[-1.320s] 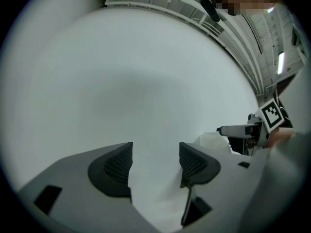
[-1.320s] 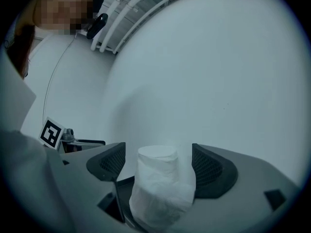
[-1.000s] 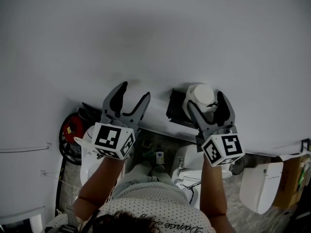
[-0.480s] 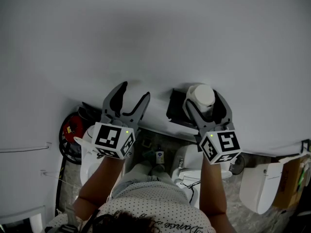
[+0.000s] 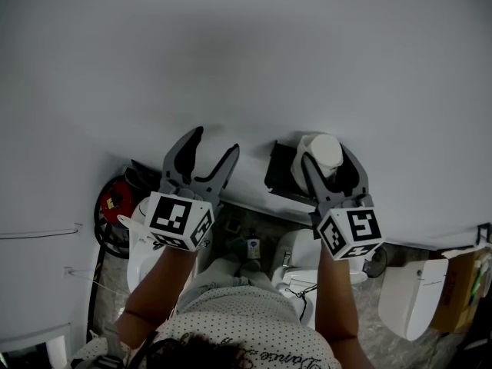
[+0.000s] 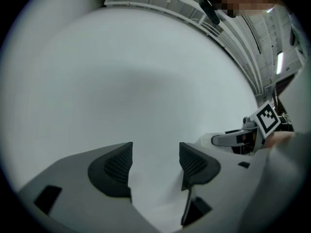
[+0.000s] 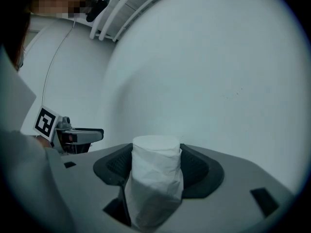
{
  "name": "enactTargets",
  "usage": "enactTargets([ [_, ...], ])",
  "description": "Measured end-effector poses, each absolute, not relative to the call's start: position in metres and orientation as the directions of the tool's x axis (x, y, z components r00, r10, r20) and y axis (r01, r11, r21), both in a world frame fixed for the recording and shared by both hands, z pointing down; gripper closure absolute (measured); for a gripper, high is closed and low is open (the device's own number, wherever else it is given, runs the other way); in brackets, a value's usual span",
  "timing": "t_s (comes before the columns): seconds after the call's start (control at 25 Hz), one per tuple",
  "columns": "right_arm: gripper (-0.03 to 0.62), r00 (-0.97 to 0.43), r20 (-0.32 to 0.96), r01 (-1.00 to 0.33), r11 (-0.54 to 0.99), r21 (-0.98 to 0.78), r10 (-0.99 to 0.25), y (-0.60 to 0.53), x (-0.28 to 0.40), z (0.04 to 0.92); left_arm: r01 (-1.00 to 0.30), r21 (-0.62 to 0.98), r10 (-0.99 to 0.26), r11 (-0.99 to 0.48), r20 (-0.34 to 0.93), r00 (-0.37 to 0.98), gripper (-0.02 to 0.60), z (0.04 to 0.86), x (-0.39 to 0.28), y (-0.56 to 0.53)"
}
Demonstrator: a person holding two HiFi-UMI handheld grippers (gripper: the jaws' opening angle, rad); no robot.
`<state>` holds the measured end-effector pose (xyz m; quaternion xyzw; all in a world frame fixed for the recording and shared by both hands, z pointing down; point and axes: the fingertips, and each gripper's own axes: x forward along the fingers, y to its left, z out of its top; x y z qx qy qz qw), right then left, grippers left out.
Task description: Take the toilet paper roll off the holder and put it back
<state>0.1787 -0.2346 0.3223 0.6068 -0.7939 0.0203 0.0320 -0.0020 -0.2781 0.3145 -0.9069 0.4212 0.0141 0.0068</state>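
Observation:
The white toilet paper roll (image 5: pixel 323 149) stands out from the wall on a black holder (image 5: pixel 277 177). My right gripper (image 5: pixel 329 160) reaches around it from below, its jaws closing, one pad on each side of the roll. In the right gripper view the roll (image 7: pixel 154 178) fills the gap of the right gripper (image 7: pixel 155 160) and both pads touch its wrinkled sides. To the left of the holder, my left gripper (image 5: pixel 213 143) is held open against the bare wall. Nothing lies between the pads of the left gripper (image 6: pixel 155 160) in the left gripper view.
A plain white wall (image 5: pixel 246 60) fills most of the head view. Far below are a white toilet (image 5: pixel 306 266), a second white fixture (image 5: pixel 415 298) at the right and a red object with black hose (image 5: pixel 112 203) at the left.
The right gripper's jaws have narrowed onto the roll and the gripper has shifted slightly. The left gripper has stayed where it was.

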Motion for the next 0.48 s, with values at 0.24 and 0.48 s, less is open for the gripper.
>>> enactTargets([
  [0.24, 0.301, -0.259, 0.073, -0.966, 0.26, 0.006, -0.963, -0.233, 0.179, 0.322, -0.765, -0.011, -0.764, -0.644, -0.036, 0.644, 0.296, 0.311, -0.002, -0.276],
  [0.48, 0.303, -0.253, 0.05, -0.967, 0.254, 0.021, -0.966, -0.23, 0.183, 0.309, -0.761, -0.013, -0.761, -0.648, -0.039, 0.648, 0.296, 0.306, -0.001, -0.274],
])
